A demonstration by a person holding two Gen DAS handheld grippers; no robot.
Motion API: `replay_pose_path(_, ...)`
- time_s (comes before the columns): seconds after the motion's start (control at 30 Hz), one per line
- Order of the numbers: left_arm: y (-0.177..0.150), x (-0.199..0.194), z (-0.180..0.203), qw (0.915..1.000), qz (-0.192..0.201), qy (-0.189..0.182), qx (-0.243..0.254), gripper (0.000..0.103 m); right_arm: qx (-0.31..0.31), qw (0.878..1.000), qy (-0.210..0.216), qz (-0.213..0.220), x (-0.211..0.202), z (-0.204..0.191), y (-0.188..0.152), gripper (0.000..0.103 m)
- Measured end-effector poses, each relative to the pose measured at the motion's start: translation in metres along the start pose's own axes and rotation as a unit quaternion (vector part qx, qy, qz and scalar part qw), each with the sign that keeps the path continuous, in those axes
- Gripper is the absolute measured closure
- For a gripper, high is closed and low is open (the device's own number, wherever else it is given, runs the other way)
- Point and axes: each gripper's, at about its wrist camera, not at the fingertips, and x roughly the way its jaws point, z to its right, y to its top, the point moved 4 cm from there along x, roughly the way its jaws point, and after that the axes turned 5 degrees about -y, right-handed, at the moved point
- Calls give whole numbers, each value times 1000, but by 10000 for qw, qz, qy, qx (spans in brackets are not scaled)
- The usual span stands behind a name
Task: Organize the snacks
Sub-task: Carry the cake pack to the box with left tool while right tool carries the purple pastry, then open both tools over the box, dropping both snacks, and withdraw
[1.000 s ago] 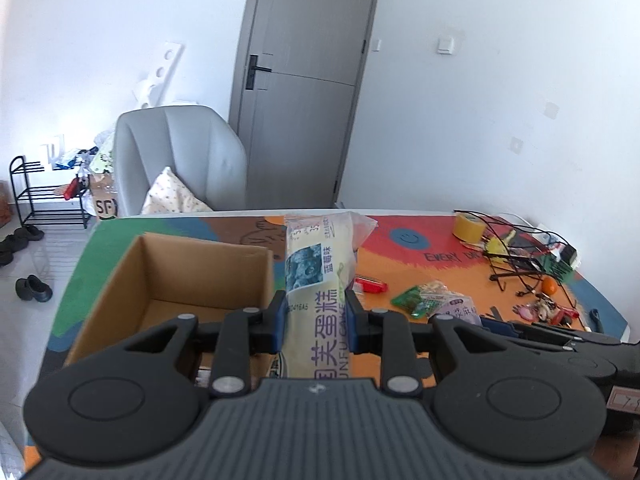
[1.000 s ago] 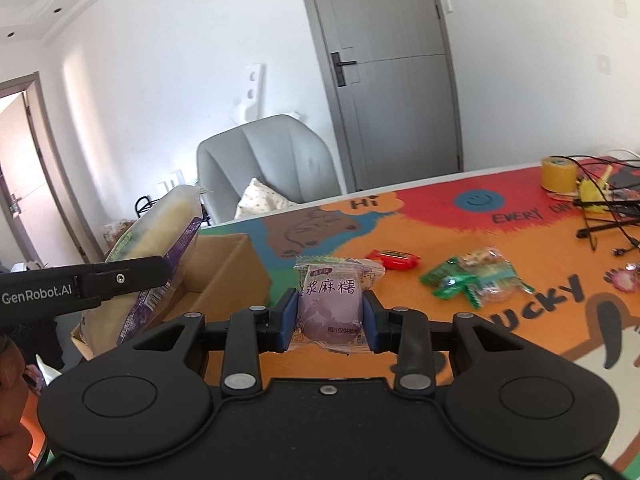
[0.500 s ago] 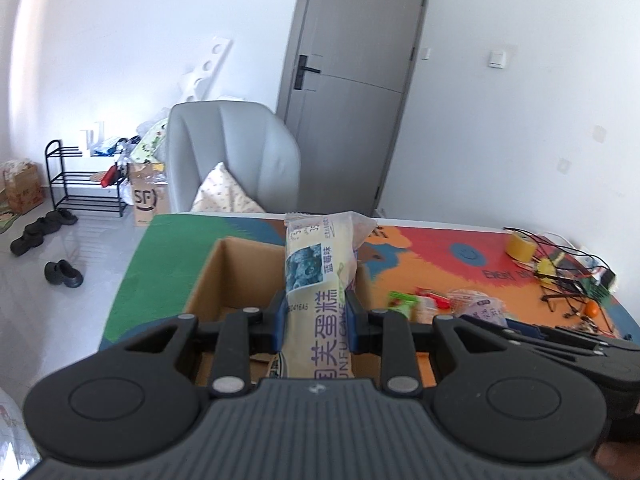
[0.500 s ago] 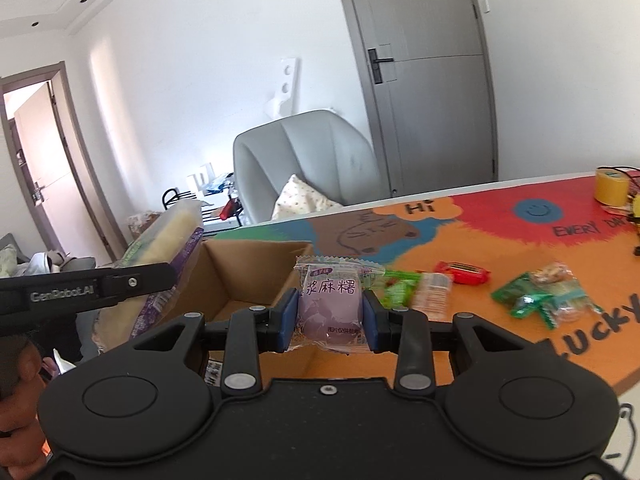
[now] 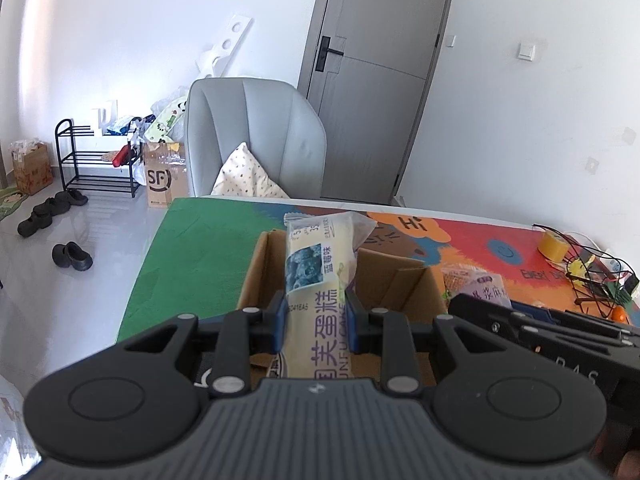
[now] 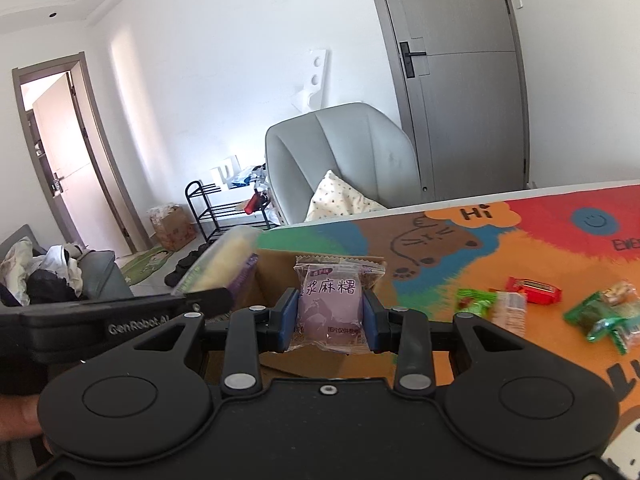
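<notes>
Cardboard box [image 5: 400, 280] sits straight ahead & below both claws on the table mat [image 5: 192, 248]. My L gripper [image 5: 316, 320] pinches the long cake pack [image 5: 316, 276], long axis pointing fwd over the box opening. R gripper [image 6: 330, 316] pinches the purple mochi pack [image 6: 330, 300], at the box's near-right edge. L looks closer to a drop; loose snacks [image 6: 600, 312] lie off right.

table [image 6: 520, 248]: colourful mat | on it: cardboard box [image 5: 404, 280], loose snack packets [image 6: 600, 316], tape roll [image 5: 552, 245]
</notes>
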Motion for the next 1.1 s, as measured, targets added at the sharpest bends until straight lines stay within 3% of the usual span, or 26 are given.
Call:
replay_pose_path(0.37, 3, -9, -12, 9995, 114, 95, -271, 72, 111, 9998, 156, -60, 17, -6, 1, 68)
replay_pose_path(0.5, 2, -9, -15, 9993, 67, 161, -325, 69, 476, 9977, 491, -6, 14, 2, 4, 63)
replay_pose_path(0.6, 0, -14, -15, 9992, 92, 176, -343, 58, 584, 9970, 493, 85, 8, 8, 7, 48)
replay_pose_path(0.93, -10, -23, 5, 9996, 161, 112, -179, 25, 876, 9958, 274, 52, -13, 35, -7, 40)
replay_pose_path(1.1, -16, -21, 21, 9999, 109, 53, -101, 19, 955, 9954, 103, 22, -27, 52, -16, 33)
